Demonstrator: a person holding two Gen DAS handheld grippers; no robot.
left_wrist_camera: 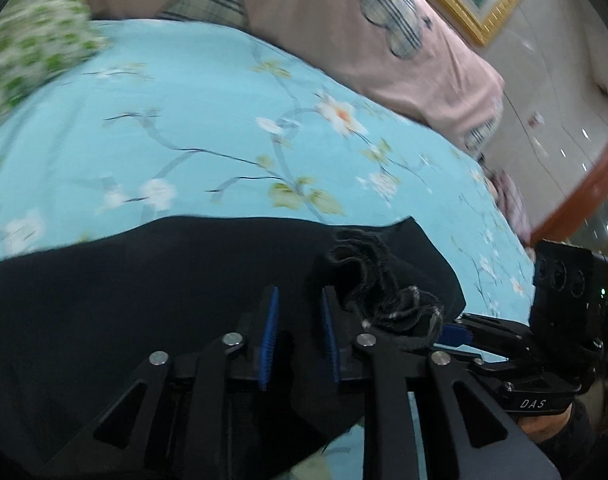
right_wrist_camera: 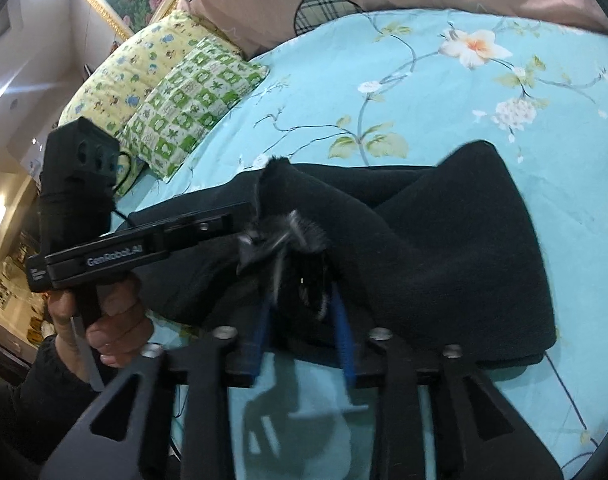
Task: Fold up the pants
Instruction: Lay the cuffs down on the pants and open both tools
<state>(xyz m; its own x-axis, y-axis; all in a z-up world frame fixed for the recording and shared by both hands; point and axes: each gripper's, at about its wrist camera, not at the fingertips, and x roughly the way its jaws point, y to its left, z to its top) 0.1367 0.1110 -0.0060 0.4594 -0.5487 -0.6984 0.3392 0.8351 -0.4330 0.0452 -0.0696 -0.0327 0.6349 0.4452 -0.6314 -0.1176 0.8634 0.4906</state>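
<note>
Lying folded on the bedspread (right_wrist_camera: 424,92), the black pants (right_wrist_camera: 444,248) bunch between both slightly parted grippers, left gripper (left_wrist_camera: 299,308) and right gripper (right_wrist_camera: 299,300); a snagged waistband could drag the fold apart.

Matt black fleecy cloth pants (right_wrist_camera: 456,248), smooth printed cotton bedsheet (left_wrist_camera: 183,120), glossy gilt picture frame (left_wrist_camera: 464,8)

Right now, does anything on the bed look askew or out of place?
Yes: the black pants lie in a lumpy, skewed heap on the floral sheet, with the gathered waistband bunched up beside the left gripper, not flat.
</note>
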